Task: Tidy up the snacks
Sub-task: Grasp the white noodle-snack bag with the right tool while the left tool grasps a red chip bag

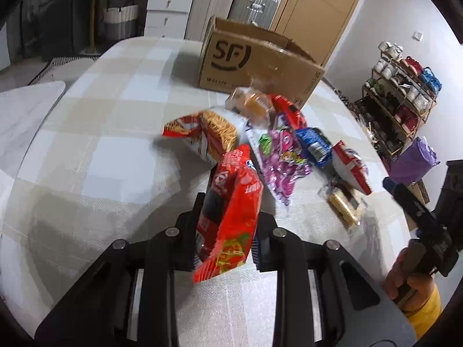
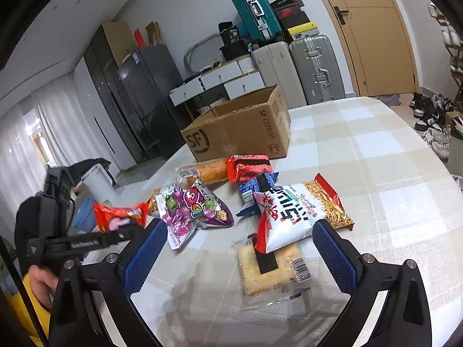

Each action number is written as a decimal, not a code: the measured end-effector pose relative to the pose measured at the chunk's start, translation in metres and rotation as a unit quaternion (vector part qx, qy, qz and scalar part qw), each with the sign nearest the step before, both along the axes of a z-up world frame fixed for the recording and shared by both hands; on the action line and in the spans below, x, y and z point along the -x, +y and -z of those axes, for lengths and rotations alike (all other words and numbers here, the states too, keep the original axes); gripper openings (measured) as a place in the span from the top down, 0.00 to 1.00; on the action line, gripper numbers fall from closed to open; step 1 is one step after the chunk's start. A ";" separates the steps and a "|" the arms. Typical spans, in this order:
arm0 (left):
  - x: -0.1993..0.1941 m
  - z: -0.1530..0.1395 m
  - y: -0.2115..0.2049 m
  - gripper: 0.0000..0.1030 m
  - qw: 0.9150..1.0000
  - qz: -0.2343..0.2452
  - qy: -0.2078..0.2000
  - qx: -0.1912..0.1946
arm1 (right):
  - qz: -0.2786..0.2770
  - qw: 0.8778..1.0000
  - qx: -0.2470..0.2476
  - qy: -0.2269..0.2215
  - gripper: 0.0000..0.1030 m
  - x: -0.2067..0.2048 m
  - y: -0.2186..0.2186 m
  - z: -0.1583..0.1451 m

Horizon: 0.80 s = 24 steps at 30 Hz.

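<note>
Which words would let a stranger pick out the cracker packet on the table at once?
Start at the open cardboard box on the checked tablecloth, then follow the heap of snack bags toward the camera. Nearest, between the open right gripper's blue pads, lies the cracker packet. Unlike its colourful neighbours it is clear, showing a pale square cracker, with a white and red noodle-snack bag overlapping its far edge.

Ahead of your claws: table (image 2: 376, 150) with beige-and-white check cloth | beyond it: white drawer units (image 1: 169, 5), grey suitcases (image 2: 315, 69), tan door (image 2: 373, 34) | right of your left claw: shoe rack (image 1: 402, 101) | left of your right claw: dark cabinets (image 2: 124, 98), white curtains (image 2: 17, 156) lit by daylight
</note>
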<state>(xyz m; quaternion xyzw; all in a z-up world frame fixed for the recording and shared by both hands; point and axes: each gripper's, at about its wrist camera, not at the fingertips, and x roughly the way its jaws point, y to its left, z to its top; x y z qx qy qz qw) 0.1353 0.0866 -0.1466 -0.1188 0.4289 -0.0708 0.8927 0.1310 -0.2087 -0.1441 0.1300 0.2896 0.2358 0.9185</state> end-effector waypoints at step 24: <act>0.014 -0.018 0.017 0.78 0.999 -0.009 -0.024 0.020 | -0.003 0.987 0.129 0.096 0.33 -0.088 0.002 0.029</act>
